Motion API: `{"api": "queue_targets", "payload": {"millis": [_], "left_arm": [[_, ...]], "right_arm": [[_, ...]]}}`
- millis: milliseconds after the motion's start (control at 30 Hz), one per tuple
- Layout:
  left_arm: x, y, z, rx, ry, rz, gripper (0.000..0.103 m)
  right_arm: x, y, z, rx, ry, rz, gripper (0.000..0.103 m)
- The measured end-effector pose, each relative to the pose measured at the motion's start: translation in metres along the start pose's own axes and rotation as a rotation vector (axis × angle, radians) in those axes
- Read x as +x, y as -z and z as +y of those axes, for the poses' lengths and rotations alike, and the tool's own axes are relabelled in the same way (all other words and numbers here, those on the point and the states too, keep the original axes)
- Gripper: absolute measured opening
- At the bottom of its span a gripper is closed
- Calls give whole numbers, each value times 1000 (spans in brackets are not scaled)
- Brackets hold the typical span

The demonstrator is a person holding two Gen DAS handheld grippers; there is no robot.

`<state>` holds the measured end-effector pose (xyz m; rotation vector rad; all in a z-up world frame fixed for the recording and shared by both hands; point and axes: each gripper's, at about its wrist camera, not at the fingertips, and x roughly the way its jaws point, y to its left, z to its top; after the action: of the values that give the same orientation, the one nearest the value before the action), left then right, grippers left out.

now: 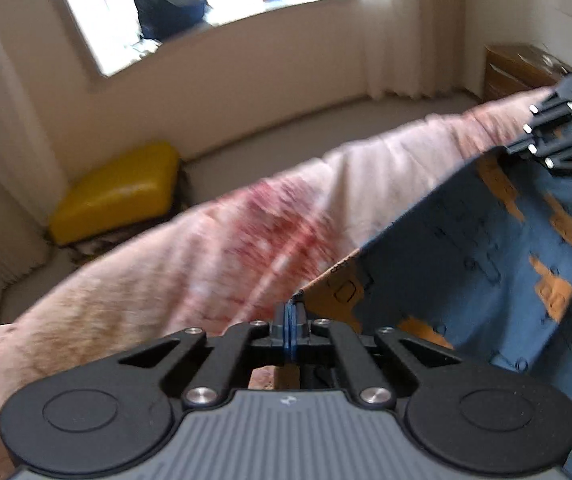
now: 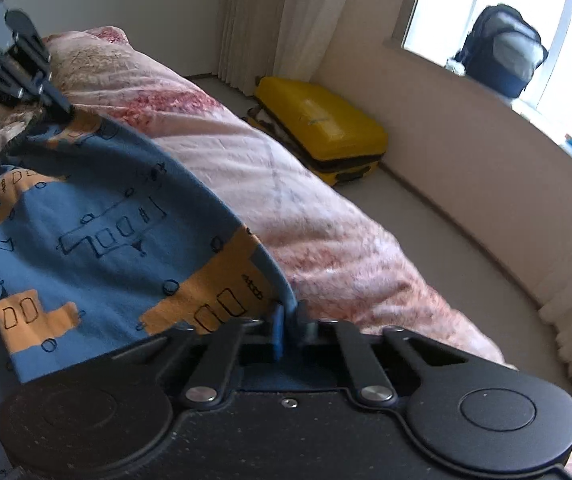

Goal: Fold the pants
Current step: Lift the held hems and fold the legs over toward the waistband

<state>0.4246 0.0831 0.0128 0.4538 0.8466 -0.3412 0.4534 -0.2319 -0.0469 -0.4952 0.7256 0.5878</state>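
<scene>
i hold the pants (image 2: 97, 220) by one edge, left gripper (image 1: 289, 312) and right gripper (image 2: 288, 312) each clamped on the cloth, lifted over the bed (image 2: 326, 240); no fold shows yet, so folding remains ahead.

Bed (image 2: 286, 184), pink quilt (image 1: 205, 248) spread over
</scene>
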Motion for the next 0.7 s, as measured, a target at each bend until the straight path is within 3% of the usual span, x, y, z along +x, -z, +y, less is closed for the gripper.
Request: {"api": "queue_targets", "payload": {"millis": [167,267,367,500,600,700], "left_arm": [[-18,-3,-2,17,-149,-112,0],[-5,-11,5,10,-205,-103,0],[22,-12,17,-50,-206,-50,0],[37,-7,20,-42,-214,-42,0],[26,-6,17,-40,-198,-77,0],[4,7,9,2,-177,-175,0]], "right_arm": [[-18,-28,10,-40,149,-89,1],[-14,-50,4,0,209,-137,1],[17,-60,7,-9,222,-71,1],[44,-56,17,-28,239,-9,1],[34,-54,17,-10,242,-42,1],[6,-53,20,0,256,-96,1]]}}
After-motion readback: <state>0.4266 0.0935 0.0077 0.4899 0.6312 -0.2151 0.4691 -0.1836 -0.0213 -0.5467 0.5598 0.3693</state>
